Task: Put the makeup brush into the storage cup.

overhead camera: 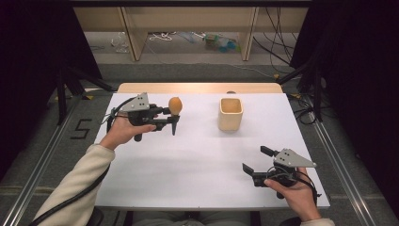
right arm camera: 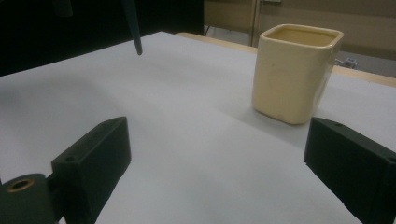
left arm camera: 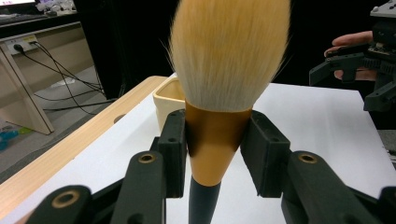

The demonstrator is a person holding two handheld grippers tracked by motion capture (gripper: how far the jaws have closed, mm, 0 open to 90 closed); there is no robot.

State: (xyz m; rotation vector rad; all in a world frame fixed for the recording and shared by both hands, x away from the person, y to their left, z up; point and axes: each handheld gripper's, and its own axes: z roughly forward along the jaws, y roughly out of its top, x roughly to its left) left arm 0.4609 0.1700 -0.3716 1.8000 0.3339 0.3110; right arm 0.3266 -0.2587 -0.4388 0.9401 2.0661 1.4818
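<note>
**Brush up, cup next**

Above the table's (overhead camera: 141, 188) far-left area, the left gripper (overhead camera: 174, 117) pinches the brush (overhead camera: 175, 105) upright by its ferrule. Carry it level to the cup (overhead camera: 230, 114) near the far edge, centre, then lower. The right gripper (overhead camera: 255, 160), near-right corner, stands spread, empty.

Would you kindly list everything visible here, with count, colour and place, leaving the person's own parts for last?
makeup brush: one, tan bristles, copper ferrule, dark handle; upright, bristles up, clamped at the ferrule, above the table's left part.
cup: one, cream, square with rounded corners, upright, seemingly empty; far centre of the table.
table: one, white top with a wooden far edge.
wooden furniture: pale legs on the floor beyond the table.
cables: several, dark, on the floor at the far right.
left gripper: one, black, shut on the brush, at the left.
right gripper: one, black, jaws wide apart and empty, near right of the table.
hands: two, one on each gripper; cream sleeves.
</note>
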